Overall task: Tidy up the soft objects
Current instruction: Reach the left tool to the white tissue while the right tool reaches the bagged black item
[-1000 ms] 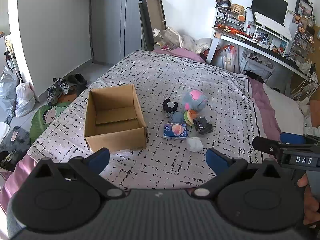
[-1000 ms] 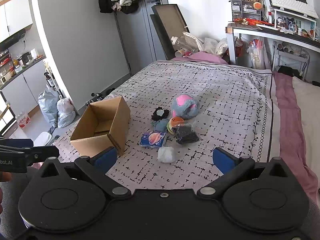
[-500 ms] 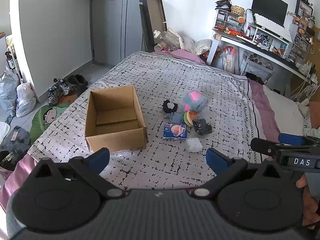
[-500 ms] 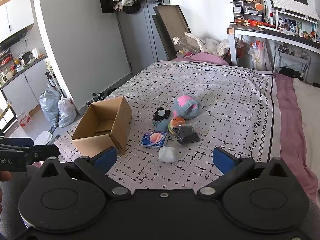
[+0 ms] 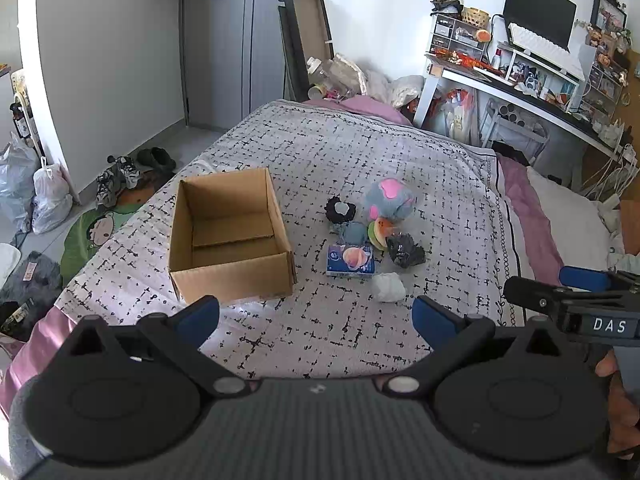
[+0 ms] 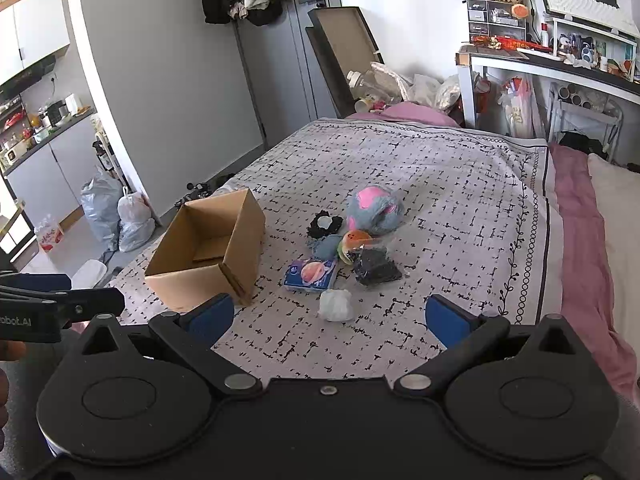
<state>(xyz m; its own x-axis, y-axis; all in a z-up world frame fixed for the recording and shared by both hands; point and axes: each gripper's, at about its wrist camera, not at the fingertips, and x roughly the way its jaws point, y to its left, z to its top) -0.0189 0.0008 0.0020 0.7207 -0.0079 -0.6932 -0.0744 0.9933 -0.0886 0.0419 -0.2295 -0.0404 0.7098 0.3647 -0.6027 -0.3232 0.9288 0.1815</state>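
An open, empty cardboard box (image 5: 230,236) (image 6: 208,254) stands on the patterned bedspread. To its right lies a cluster of soft things: a grey-and-pink plush ball (image 5: 390,200) (image 6: 374,210), a black-and-white piece (image 5: 340,210), a blue-grey piece (image 5: 354,233), an orange-green plush (image 5: 380,232), a black bundle (image 5: 405,251) (image 6: 376,268), a blue planet-print pack (image 5: 351,260) (image 6: 311,276) and a white wad (image 5: 387,287) (image 6: 336,305). My left gripper (image 5: 316,316) is open and empty, above the bed's near edge. My right gripper (image 6: 328,316) is open and empty, just short of the white wad.
The bed (image 5: 360,148) has a pink sheet edge and a pillow (image 5: 568,216) on the right. A cluttered desk (image 5: 520,80) stands behind on the right. Shoes and bags (image 5: 48,192) lie on the floor on the left. A door is behind.
Both grippers have stayed almost still, with only a slight shift of view. Nothing on the bed has moved.
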